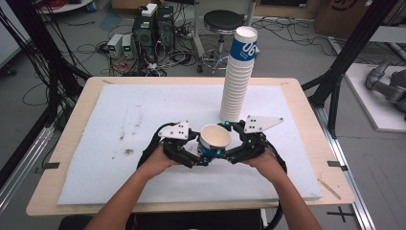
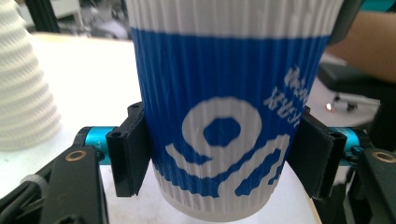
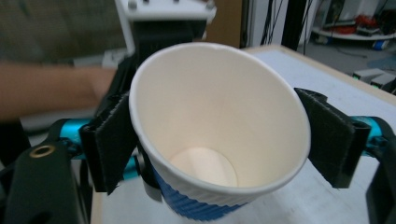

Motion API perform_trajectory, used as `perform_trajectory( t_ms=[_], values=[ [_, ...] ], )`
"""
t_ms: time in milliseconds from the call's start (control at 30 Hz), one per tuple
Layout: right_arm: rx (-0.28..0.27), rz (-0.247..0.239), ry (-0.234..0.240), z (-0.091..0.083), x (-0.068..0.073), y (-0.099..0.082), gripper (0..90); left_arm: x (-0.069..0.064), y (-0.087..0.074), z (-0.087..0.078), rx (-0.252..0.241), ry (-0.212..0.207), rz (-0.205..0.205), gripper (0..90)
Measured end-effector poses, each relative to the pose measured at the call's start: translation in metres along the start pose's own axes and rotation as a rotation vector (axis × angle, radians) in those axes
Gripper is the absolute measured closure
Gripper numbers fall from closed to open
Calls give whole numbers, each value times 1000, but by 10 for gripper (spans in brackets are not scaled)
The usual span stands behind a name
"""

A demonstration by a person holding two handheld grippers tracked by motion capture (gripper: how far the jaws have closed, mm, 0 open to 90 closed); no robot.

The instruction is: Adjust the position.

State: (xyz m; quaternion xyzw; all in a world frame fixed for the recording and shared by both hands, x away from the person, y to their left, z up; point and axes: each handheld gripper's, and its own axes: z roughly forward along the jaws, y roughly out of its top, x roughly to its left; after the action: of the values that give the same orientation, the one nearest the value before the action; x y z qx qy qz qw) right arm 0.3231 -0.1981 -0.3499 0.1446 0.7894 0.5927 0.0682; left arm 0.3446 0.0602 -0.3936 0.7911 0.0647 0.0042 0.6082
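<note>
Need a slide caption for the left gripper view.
Left gripper clamps a blue-and-white ribbed paper cup near its base; cup stack behind.

cup in hand: paper cup (image 2: 224,116) with blue band, large white "9" readable in the left gripper view, then part of a second big digit, cut off by the cup's curve
cup small print: white characters upper right of the "9", running slantwise, too blurred to read
cup stack: top cup of the stack of cups (image 1: 238,76) in the high view carries white "06" on its blue band, seen tilted
stack lower cups: plain white ribbed, no print visible
gripper plates: grey plate (image 1: 261,123) and white plate (image 1: 175,130) bear black dots only, no letters
background boxes: marks on cardboard at the top right, unreadable
</note>
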Motion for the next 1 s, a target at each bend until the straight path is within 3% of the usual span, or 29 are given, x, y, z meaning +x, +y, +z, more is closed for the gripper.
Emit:
perform_trajectory(
  t_ms=[100, 167, 267, 333, 367, 433, 500, 567, 600, 633, 800, 1000],
  values=[
    [-72, 54, -15, -1, 0, 0, 178, 1, 0, -2, -56, 0, -20, 304],
    [-104, 81, 0, 0, -1, -1, 173, 1, -1, -2, -87, -3, -28, 304],
    [-95, 113, 11, 2, -2, -4, 160, 1, 0, -3, -124, -4, -31, 305],
    [-97, 123, 30, 5, -3, -6, 161, 0, 0, 0, -97, -1, -17, 304],
    [-100, 118, 45, 6, -3, -6, 204, -1, 0, 1, -77, -1, -11, 303],
    [-87, 84, 38, 6, -2, -5, 237, -2, -1, 3, -58, 11, -9, 296],
    [-56, 58, 27, 6, -2, -5, 243, -2, -2, 4, -28, 47, -15, 270],
    [-24, 15, -37, 4, -2, -5, 246, -1, -6, 3, 11, 87, -40, 158],
    [-8, 1, -81, 0, -4, -5, 246, -1, -9, 1, 18, 107, -42, 160],
    [-8, 1, -81, 0, -4, -5, 246, 0, -11, -2, 28, 129, -41, 160],
    [0, -4, -137, -6, -11, -7, 245, 6, -22, -28, -3, 208, -81, 158],
    [15, -12, -167, -6, -16, -8, 244, 14, -26, -63, -48, 300, -100, 159]
  ],
)
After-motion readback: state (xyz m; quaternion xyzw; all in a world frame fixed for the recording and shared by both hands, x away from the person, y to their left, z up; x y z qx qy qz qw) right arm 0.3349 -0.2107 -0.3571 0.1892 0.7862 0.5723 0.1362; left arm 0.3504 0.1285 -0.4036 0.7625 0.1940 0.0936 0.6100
